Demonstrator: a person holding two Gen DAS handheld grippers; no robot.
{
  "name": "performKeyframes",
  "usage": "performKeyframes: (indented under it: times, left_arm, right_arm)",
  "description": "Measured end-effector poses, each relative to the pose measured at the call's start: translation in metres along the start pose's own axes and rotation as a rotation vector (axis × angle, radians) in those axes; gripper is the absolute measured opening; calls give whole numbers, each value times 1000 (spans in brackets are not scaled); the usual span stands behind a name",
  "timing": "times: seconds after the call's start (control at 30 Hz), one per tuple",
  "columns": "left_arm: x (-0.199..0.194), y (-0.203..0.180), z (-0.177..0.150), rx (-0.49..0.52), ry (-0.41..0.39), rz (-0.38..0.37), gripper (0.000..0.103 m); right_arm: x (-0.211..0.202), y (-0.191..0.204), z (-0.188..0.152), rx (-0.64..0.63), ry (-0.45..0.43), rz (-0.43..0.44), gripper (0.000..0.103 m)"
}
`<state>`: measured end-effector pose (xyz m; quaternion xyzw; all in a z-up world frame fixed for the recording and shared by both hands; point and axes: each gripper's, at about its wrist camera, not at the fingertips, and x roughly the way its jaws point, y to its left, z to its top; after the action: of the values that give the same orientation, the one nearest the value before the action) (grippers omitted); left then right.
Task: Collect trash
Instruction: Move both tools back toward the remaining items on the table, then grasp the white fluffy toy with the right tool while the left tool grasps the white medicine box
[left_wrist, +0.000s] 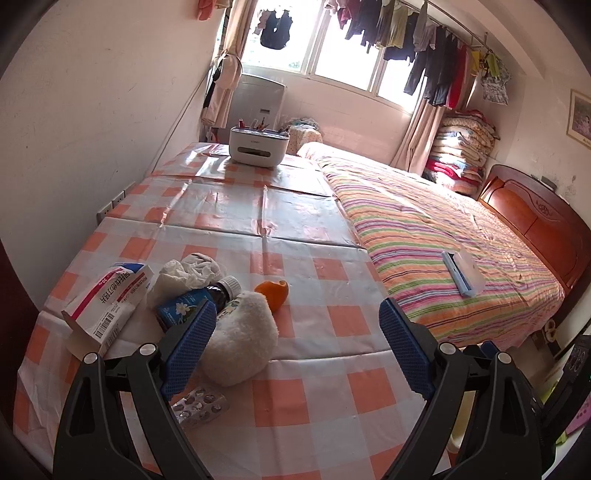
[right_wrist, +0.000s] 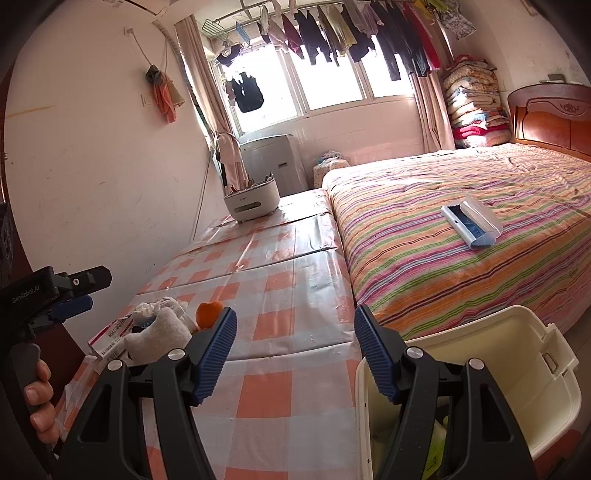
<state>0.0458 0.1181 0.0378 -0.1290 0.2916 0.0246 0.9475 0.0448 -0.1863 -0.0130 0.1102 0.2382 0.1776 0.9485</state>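
Observation:
Trash lies on the checked table (left_wrist: 295, 206): a medicine box (left_wrist: 107, 302), crumpled tissue (left_wrist: 188, 271), a dark bottle (left_wrist: 223, 291), a blue carton (left_wrist: 181, 308), orange peel (left_wrist: 275, 293), a white fluffy wad (left_wrist: 242, 339) and an empty blister pack (left_wrist: 201, 404). My left gripper (left_wrist: 297, 339) is open above the wad and holds nothing. My right gripper (right_wrist: 295, 354) is open and empty over the table's right part, beside a cream bin (right_wrist: 524, 369) with its lid up. The peel (right_wrist: 208, 314), wad (right_wrist: 157, 339) and box (right_wrist: 110, 336) show left of it.
A white organiser box (left_wrist: 256, 144) stands at the table's far end. A striped bed (left_wrist: 443, 240) runs along the table's right side with a blue-white lint brush (left_wrist: 463, 271) on it. A wall with sockets (left_wrist: 110, 205) runs along the left.

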Motion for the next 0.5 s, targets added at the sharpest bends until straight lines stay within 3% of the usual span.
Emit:
performKeyframes:
  times: [0.3,0.5]
  left_arm:
    - [-12,78,17,-34,3,198,89]
    - [-4,132,26,-54,57,263,89]
  right_arm:
    - [25,40,-6,-40,57,81,64]
    - [40,72,-8,-88,100,170,64]
